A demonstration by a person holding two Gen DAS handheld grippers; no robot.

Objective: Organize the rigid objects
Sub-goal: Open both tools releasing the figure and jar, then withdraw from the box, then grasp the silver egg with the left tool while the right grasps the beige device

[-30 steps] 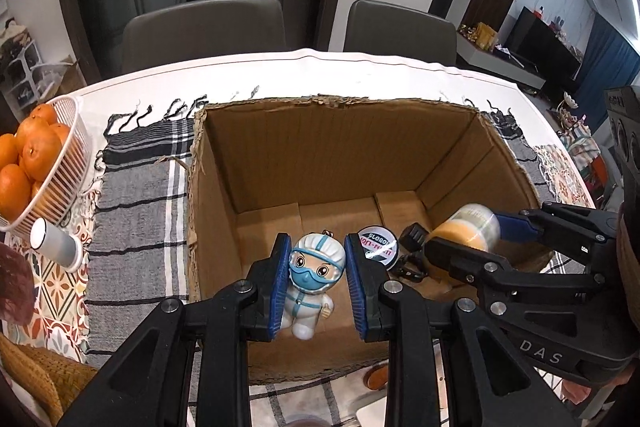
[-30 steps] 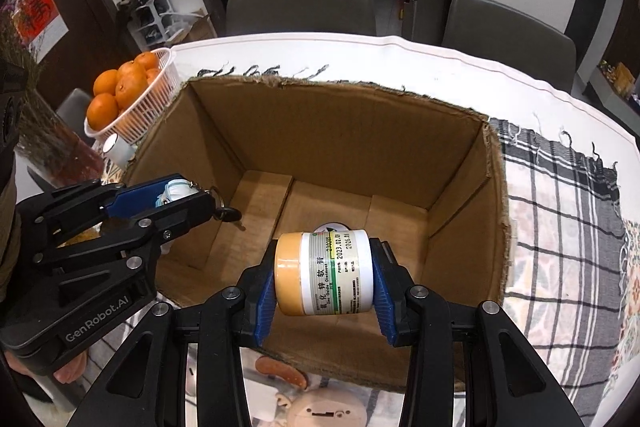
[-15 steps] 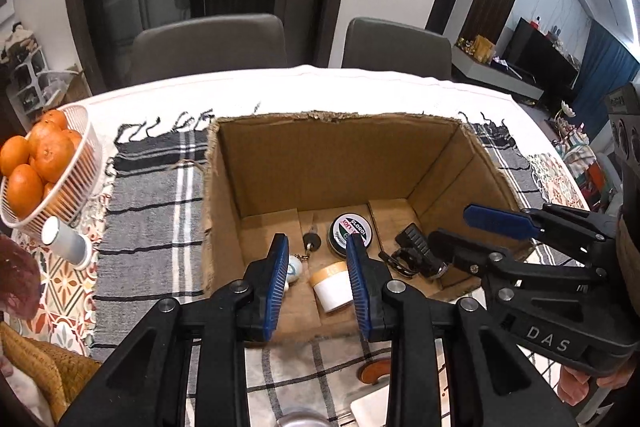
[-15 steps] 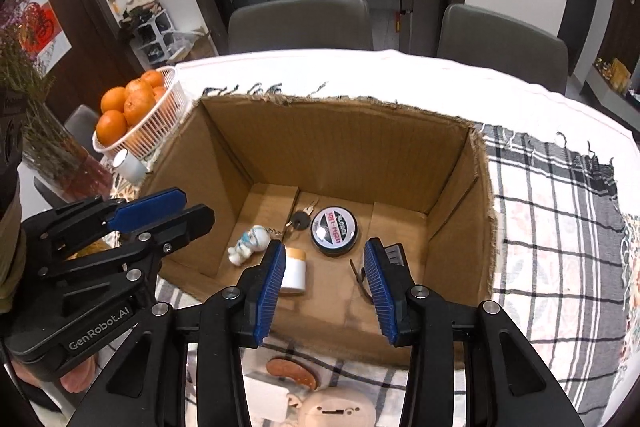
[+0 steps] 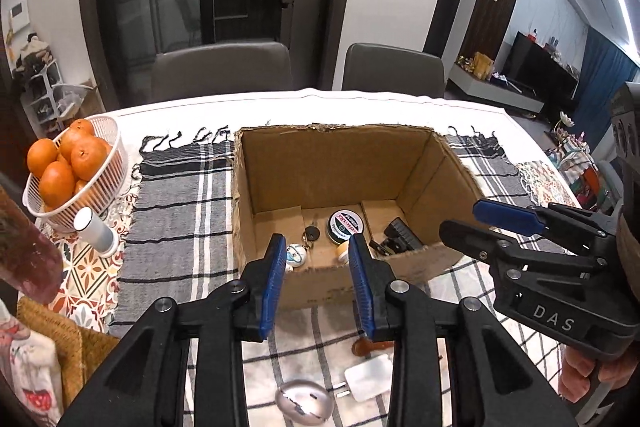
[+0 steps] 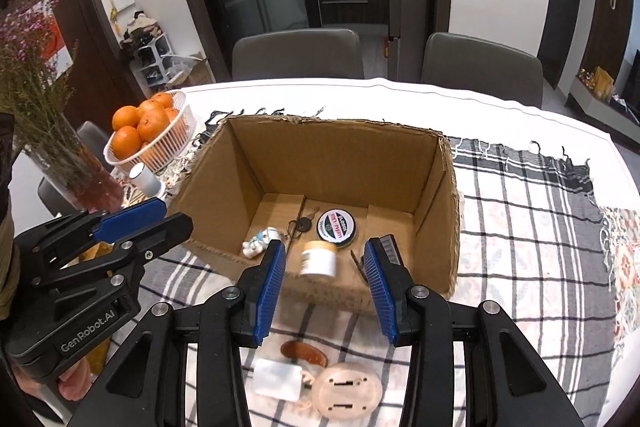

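Left wrist view: the left gripper has its jaws parted with nothing between the pads; they have just been opening. Beyond the jaw tips sits the cardboard box, open at the top. On its floor, just past the left pad, lies the small figurine, white with a blue mask, mostly hidden by the near wall. Ahead between the pads lies a round tin, flat, its black-rimmed lid up with red lettering too small to read. A key fob lies left of the tin, a black clip to its right. The right gripper shows at the right, marked "DAS".

Right wrist view: the right gripper has its jaws spread and empty. Between the pads, inside the box, the white jar with its tan lid lies on its side, long axis pointing away from the jaws, label unreadable. The figurine lies on its side beyond the left pad, its long axis slanting up to the right. The left gripper reads "GenRobot.AI".
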